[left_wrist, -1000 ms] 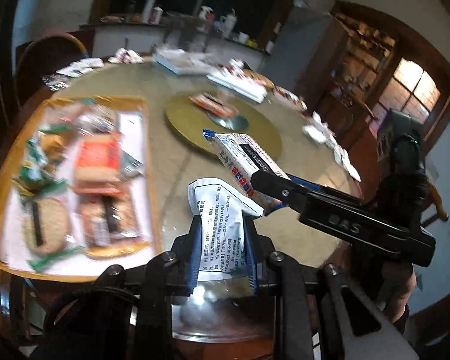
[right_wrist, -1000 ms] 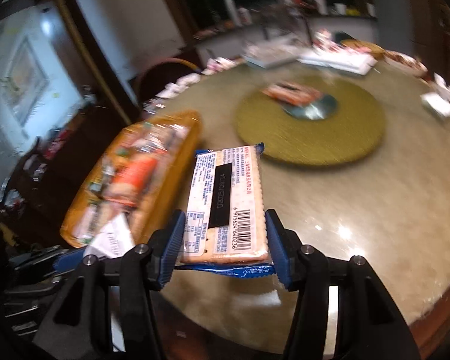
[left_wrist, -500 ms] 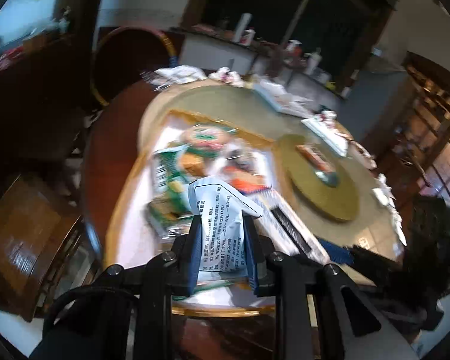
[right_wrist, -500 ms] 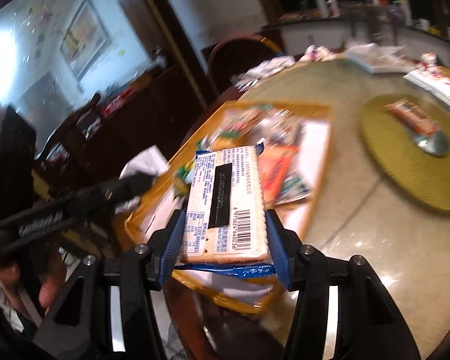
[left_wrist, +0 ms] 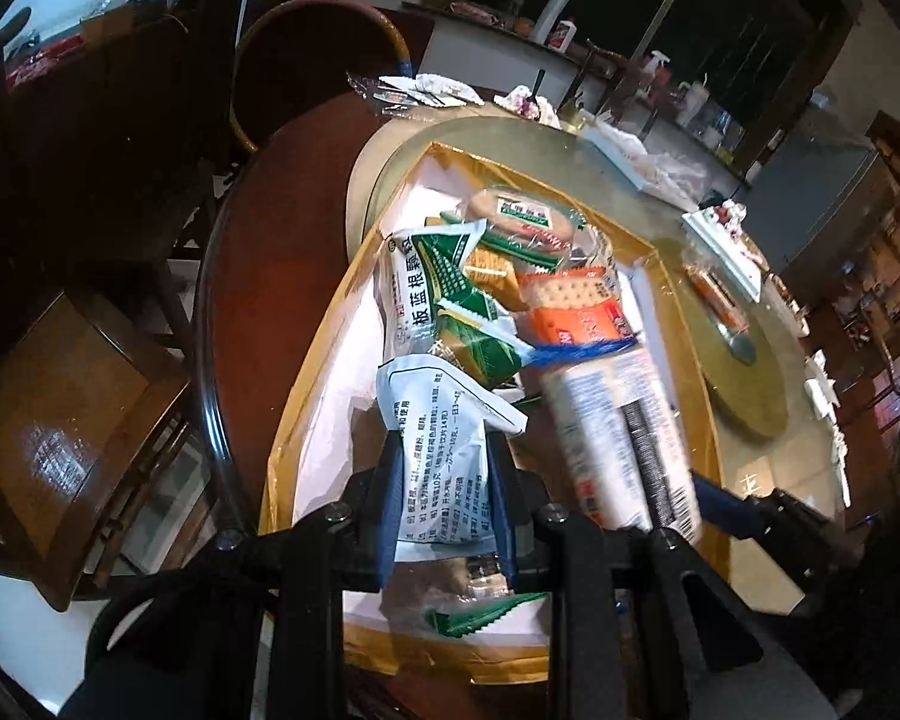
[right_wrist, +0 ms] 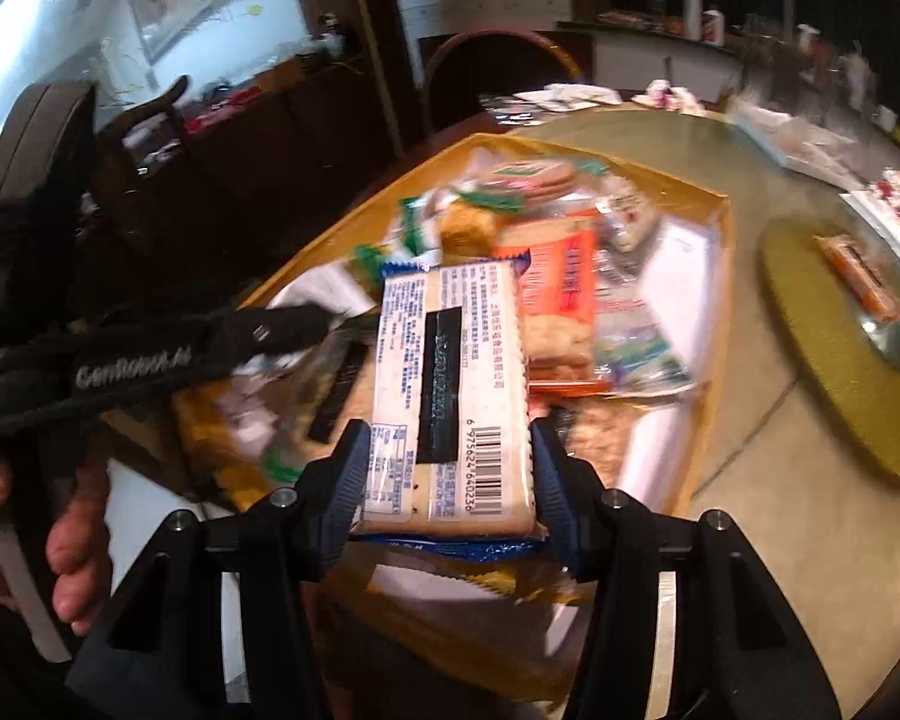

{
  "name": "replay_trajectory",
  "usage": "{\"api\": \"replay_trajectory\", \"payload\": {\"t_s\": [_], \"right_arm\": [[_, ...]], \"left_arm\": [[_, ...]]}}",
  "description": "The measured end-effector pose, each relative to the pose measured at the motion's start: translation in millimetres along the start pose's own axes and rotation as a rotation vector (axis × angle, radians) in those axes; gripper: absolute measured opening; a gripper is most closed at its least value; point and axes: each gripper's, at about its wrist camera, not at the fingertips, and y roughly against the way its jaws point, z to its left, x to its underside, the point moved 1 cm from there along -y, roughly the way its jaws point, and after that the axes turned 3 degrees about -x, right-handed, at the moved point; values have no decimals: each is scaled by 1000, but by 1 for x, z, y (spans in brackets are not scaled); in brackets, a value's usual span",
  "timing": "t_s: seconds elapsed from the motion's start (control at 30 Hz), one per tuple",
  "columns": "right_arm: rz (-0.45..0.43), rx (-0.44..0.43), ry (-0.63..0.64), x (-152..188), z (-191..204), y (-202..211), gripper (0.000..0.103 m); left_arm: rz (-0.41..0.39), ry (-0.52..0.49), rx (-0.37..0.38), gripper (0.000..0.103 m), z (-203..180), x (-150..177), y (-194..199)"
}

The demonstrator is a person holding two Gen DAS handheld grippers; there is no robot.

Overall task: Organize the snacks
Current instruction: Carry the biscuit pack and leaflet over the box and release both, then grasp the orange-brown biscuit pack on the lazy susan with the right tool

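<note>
Both hand-held grippers hold snacks over the tray

The left hand-held gripper (left_wrist: 444, 504) pinches a white sachet (left_wrist: 444, 438); the right hand-held gripper (right_wrist: 447, 474) clamps a cracker packet (right_wrist: 450, 396). Just ahead lies the yellow tray (left_wrist: 306, 396) on the table (right_wrist: 780, 480).

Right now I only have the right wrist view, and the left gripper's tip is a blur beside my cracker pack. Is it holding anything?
Observer: Yes. The left gripper is shut on a white sachet with black print.
Operator: Where is that sachet relative to the tray?
Observer: It is held over the near end of the yellow-rimmed tray, left of the barcoded cracker pack.
Operator: Anything beside the table on that side?
Observer: A brown wooden chair seat sits below the table edge, left of the tray.
</note>
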Motion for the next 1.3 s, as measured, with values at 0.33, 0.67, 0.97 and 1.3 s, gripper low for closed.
{"api": "replay_trajectory", "payload": {"t_s": [0.33,0.67,0.97,1.3], "right_arm": [[-37,-134,-138,-7,-34,21,64],[-180,-90,-286,-8,-141,100,80],[-89,114,-294,-28,-263,96,81],[33,180,-374,-79,-384,15,82]], "left_arm": [[-33,-49,-13,49,-21,4,15],[-116,-183,153,65,-110,6,39],[3,-233,273,66,-196,-12,-26],[38,-175,258,67,-191,-11,-46]]}}
